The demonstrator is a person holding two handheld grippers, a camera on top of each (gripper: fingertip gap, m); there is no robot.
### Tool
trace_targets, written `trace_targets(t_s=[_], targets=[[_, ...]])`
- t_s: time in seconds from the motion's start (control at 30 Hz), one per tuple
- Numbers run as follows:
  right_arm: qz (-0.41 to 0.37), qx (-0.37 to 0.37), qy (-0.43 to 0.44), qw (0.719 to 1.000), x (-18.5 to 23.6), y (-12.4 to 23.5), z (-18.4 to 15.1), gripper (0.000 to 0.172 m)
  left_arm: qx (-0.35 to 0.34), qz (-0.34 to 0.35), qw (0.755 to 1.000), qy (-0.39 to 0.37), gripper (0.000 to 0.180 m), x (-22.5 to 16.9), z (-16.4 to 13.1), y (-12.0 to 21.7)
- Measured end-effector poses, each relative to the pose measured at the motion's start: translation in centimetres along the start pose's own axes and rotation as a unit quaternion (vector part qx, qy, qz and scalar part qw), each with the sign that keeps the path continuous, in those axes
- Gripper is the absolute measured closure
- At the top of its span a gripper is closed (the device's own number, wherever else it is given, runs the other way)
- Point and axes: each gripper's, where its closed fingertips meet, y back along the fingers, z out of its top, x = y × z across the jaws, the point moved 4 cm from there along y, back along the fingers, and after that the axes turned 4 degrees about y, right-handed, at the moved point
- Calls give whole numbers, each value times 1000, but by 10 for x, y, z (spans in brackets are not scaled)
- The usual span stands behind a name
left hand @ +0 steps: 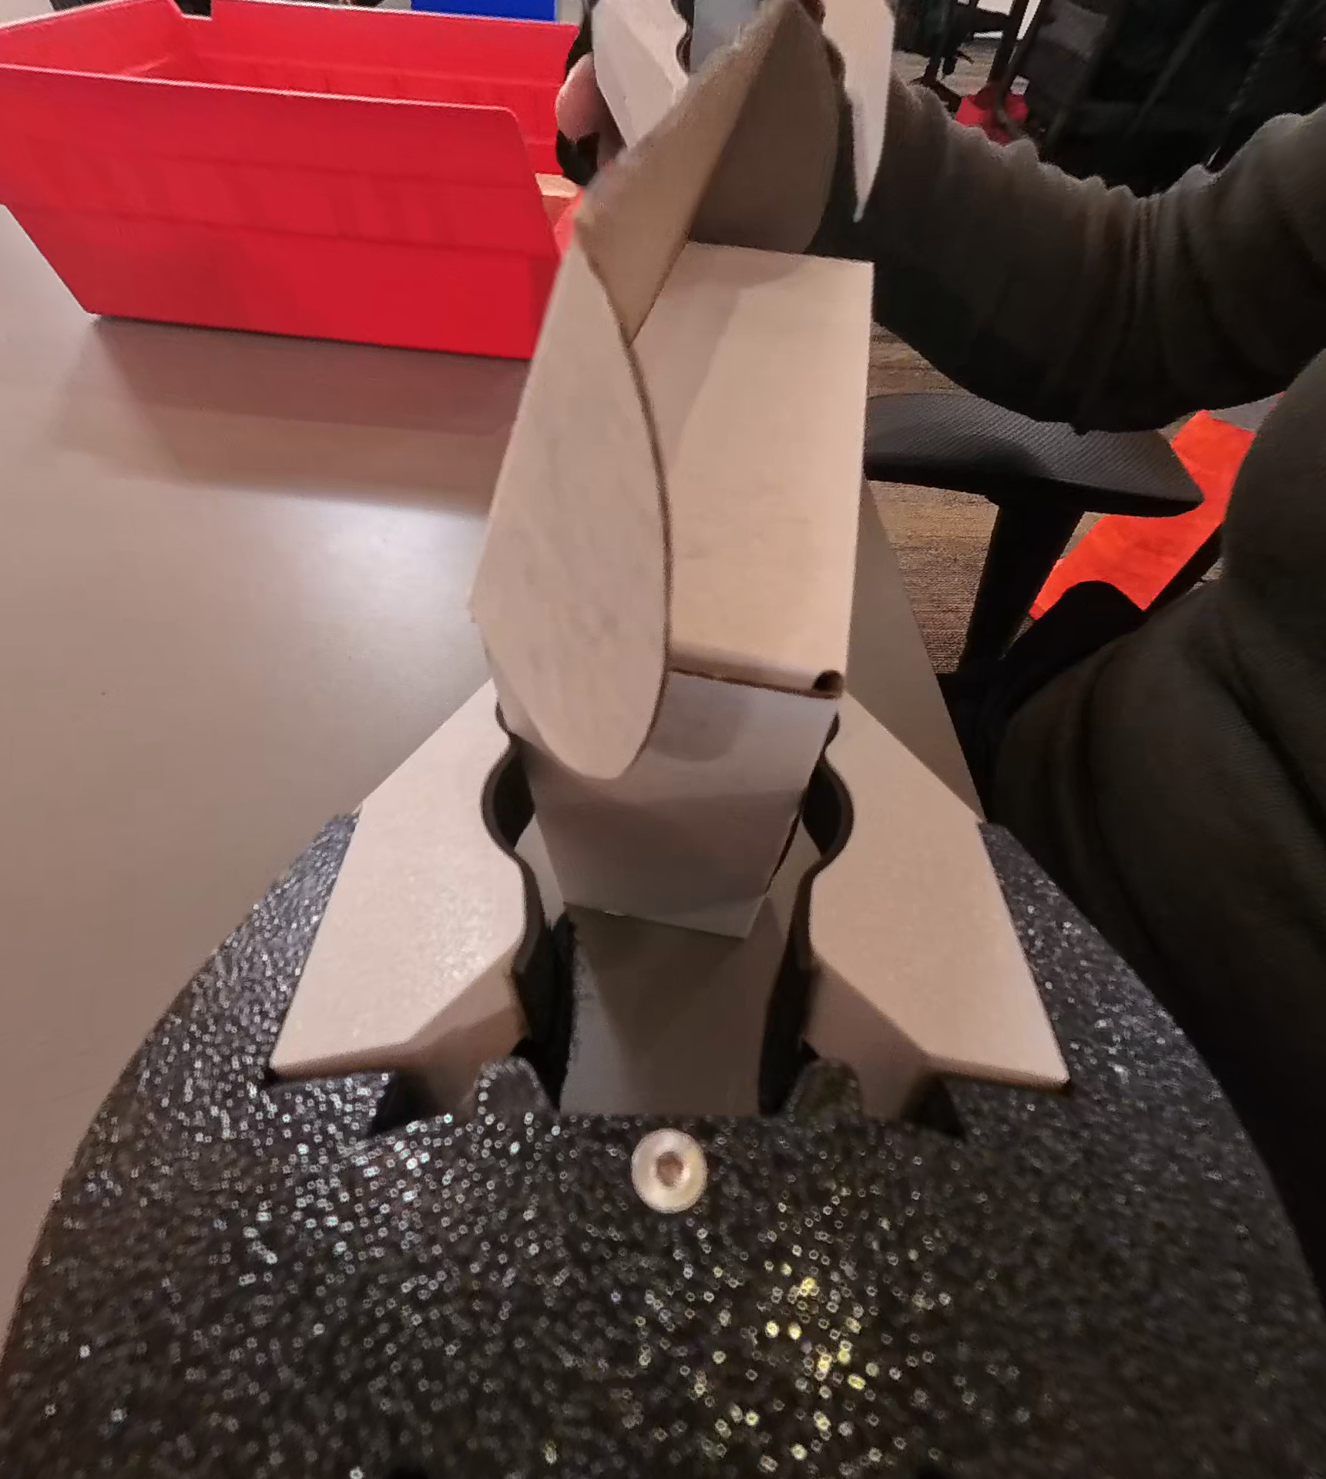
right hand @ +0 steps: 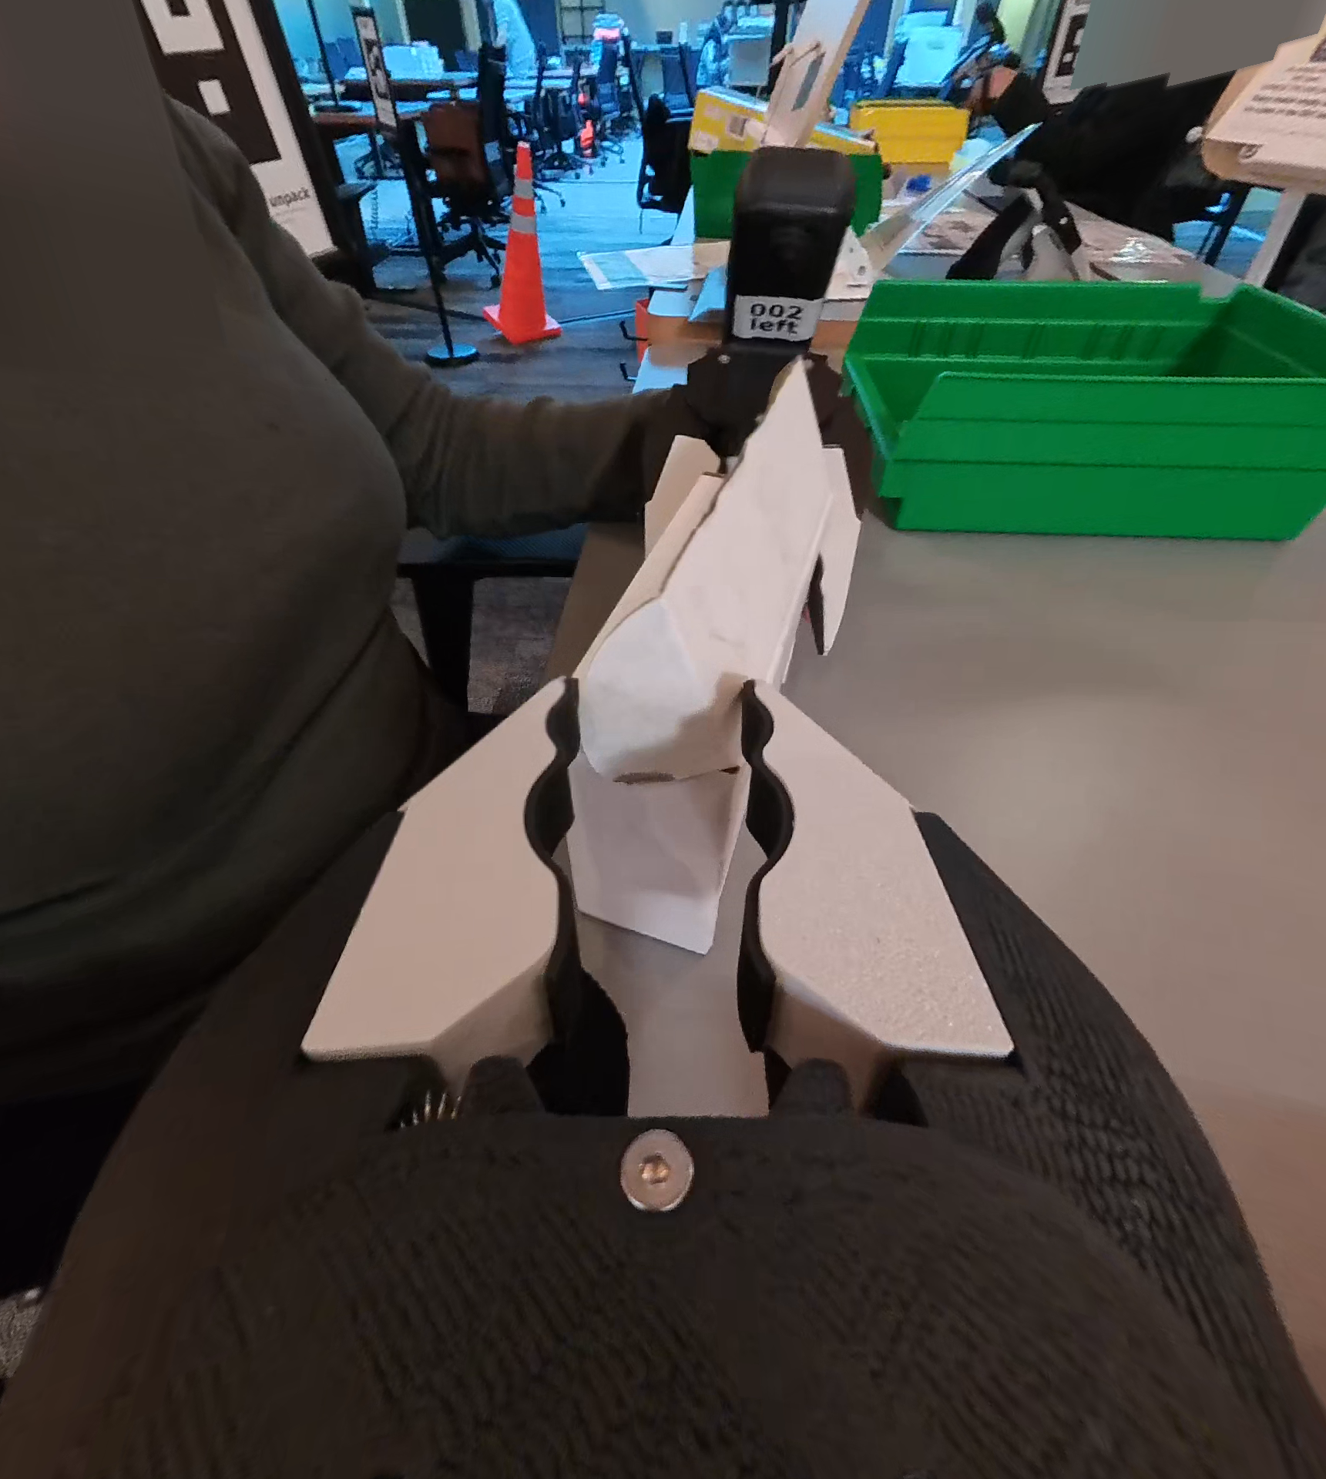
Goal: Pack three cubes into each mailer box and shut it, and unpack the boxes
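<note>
Left wrist view: mailer box (left hand: 731,496) held off the desk (left hand: 163,600), long axis spanning both grippers; left fingers (left hand: 435,864) clamp one end, right fingers (right hand: 827,848) the other.

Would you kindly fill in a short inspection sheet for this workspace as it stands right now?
Surface: grey table, bare in front.
Job's things: one white mailer box held in the air between both grippers, flaps loose; no cubes visible.
Clutter: red bin and green bin on the table.
Grippers: left gripper and right gripper each clamp an end of the box.
Cables: nothing seen.
Surroundings: office chairs, orange cone, person in dark sleeves.
</note>
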Motion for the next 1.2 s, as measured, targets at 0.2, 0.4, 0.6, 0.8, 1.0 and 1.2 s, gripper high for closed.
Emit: trace_targets(t_s=[0.2, 0.4, 0.6, 0.8, 1.0, 1.2], targets=[[-117, -72, -112, 984, -23, 1, 12, 140, 11, 73, 997, 13, 112, 6, 2, 1], [-158, -87, -136, 974, -23, 4, 5, 140, 32, 105, 994, 9, 111, 2, 4, -2], [-149, -75, -115, 979, -23, 8, 1, 140, 11, 38, 997, -62, 65, -13, -2, 9], [-115, -71, -116, 984, -21, 10, 1, 139, -126, -41, 991, -15, 88, 1, 41, 61], [-105, -69, -121, 985, -23, 12, 0, 140, -57, -29, 998, -22, 145, 21, 49, 74], [-85, -74, -122, 986, -22, 13, 0, 140, -66, -122, 990, -26, 129, 18, 63, 81]])
